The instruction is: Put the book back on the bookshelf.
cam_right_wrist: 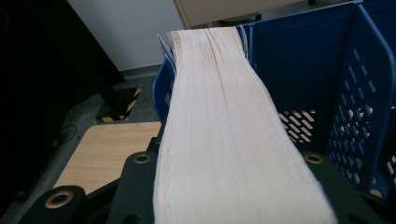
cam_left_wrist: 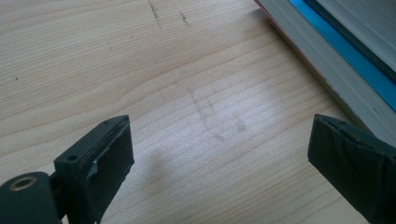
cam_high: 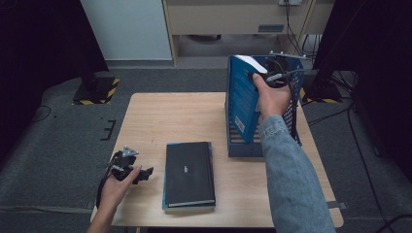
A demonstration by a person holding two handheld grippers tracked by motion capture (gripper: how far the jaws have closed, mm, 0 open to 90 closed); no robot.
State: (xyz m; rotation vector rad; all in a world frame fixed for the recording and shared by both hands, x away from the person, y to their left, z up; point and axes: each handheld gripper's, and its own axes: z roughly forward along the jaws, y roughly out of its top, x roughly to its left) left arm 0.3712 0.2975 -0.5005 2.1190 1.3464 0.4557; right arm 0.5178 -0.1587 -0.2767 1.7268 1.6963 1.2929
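The right gripper clamps a blue book upright in the blue rack, far right on the bench; the left gripper rests wide open, empty, near left beside stacked books.

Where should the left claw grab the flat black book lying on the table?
Probably the long left edge of the flat black-covered book, coming in level from the left. It lies flat atop a stack, so only its thin edges offer a bite, and that edge faces the open left claw, which already rests beside it on the wooden table. One pad would need to slip under the cover.
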